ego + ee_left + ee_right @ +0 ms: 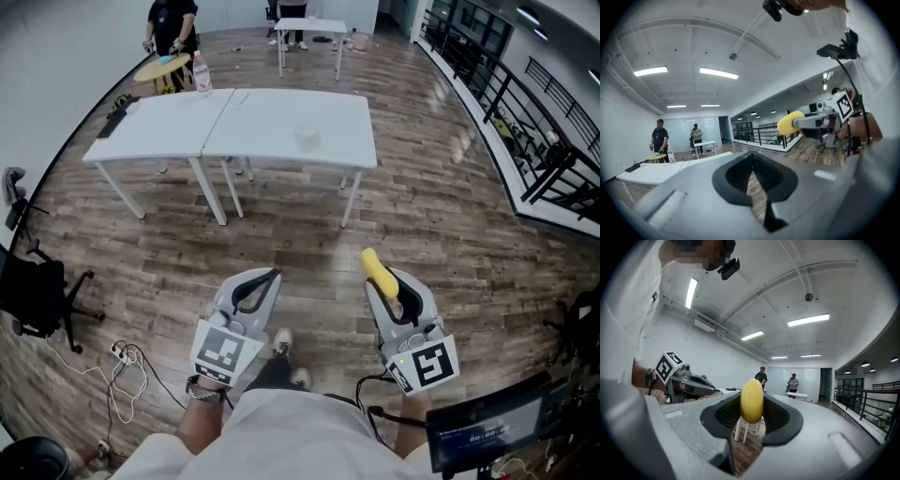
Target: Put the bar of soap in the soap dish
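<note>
Right hand-held gripper (384,281), lower right of the head view, is clamped on the yellow oval bar of soap (377,267). Left hand-held gripper (270,277), lower centre, is closed and empty. The white table (281,122) stands well apart, upper centre.

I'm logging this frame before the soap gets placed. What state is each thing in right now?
Right tool: shut on the yellow oval bar of soap.
Left tool: shut, nothing in it.
Soap: gripped edge-on, held in the air above the floor.
Clear plastic water bottle: upright on the white table.
Small pale item on that table: too faint to identify.
</note>
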The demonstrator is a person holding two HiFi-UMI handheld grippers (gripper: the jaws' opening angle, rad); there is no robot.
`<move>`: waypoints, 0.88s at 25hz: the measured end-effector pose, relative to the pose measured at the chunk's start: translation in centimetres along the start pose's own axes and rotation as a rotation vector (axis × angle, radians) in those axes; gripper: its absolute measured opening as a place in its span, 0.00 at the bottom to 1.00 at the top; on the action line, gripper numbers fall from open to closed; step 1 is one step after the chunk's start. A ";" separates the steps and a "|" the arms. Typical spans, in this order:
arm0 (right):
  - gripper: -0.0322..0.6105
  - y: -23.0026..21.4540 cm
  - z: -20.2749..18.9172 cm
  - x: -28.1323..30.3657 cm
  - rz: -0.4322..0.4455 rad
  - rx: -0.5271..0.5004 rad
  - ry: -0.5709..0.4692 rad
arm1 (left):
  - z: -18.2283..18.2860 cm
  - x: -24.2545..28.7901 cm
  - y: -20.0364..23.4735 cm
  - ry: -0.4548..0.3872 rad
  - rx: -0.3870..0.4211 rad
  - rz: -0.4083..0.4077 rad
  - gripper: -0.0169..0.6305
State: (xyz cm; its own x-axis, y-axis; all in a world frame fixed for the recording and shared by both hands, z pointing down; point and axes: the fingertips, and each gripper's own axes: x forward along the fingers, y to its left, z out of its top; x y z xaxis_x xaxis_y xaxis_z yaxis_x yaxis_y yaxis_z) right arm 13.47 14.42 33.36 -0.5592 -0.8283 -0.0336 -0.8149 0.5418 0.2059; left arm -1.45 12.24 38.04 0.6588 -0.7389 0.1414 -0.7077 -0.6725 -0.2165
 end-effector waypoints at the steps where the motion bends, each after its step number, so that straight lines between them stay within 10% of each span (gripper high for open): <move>1: 0.24 -0.1 -0.1 0.2 -0.002 0.003 0.001 | -0.1 0.1 0.2 0.001 -0.001 -0.001 0.04; 22: 0.24 -2.1 -0.9 4.8 -0.009 -0.002 0.022 | -0.7 3.5 3.8 -0.004 -0.026 -0.018 0.04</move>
State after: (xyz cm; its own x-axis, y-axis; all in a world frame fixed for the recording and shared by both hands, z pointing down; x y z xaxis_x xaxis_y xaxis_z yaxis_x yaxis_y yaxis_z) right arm 12.66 9.22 33.65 -0.5482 -0.8362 -0.0142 -0.8198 0.5339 0.2073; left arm -1.98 7.10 38.35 0.6727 -0.7262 0.1417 -0.7017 -0.6869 -0.1890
